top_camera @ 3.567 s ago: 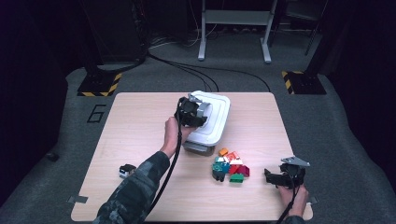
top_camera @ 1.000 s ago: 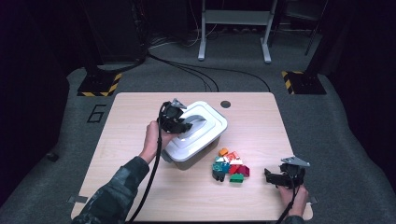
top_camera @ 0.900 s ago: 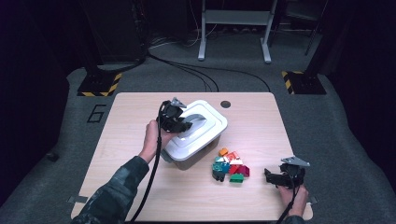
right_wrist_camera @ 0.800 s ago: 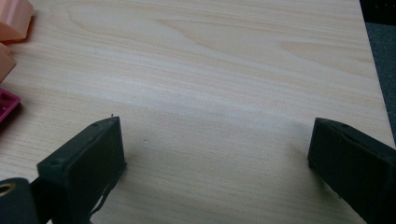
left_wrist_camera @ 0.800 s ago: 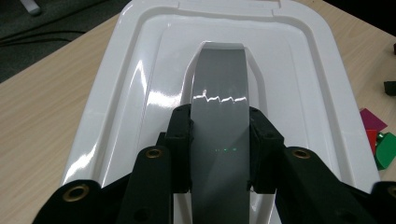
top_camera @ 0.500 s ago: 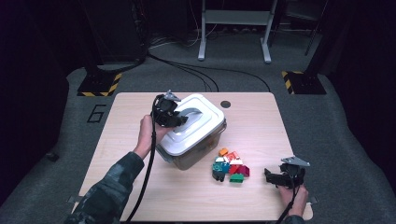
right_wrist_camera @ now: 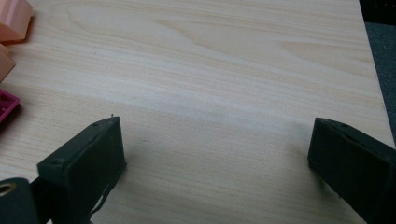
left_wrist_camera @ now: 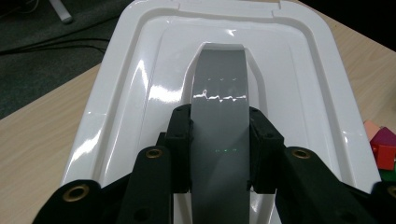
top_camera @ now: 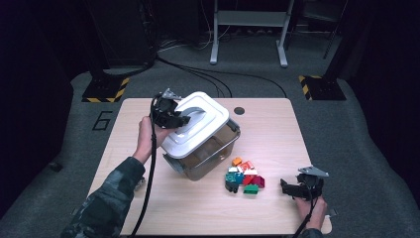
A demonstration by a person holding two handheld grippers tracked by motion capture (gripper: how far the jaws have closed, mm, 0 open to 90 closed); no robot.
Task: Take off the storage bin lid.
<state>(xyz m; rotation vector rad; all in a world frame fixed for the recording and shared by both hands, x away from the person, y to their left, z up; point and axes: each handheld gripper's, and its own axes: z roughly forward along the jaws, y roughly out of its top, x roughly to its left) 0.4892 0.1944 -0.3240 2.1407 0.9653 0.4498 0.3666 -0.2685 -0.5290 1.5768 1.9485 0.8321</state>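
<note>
My left fingers [left_wrist_camera: 219,154] clamp the grey handle [left_wrist_camera: 219,98] of the white-lidded box [top_camera: 198,136], tilted off the tabletop [top_camera: 277,129]; my right fingers [right_wrist_camera: 215,163] stand apart, well away from it.

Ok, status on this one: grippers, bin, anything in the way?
Left gripper shut on grey handle of lidded bin, bin tilted. Right gripper open, over bare table. Bricks lie beside the bin.

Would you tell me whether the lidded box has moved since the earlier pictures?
Yes. The box, held by its grey handle in the left gripper, has tilted and lifted leftward, away from the toy bricks.
</note>
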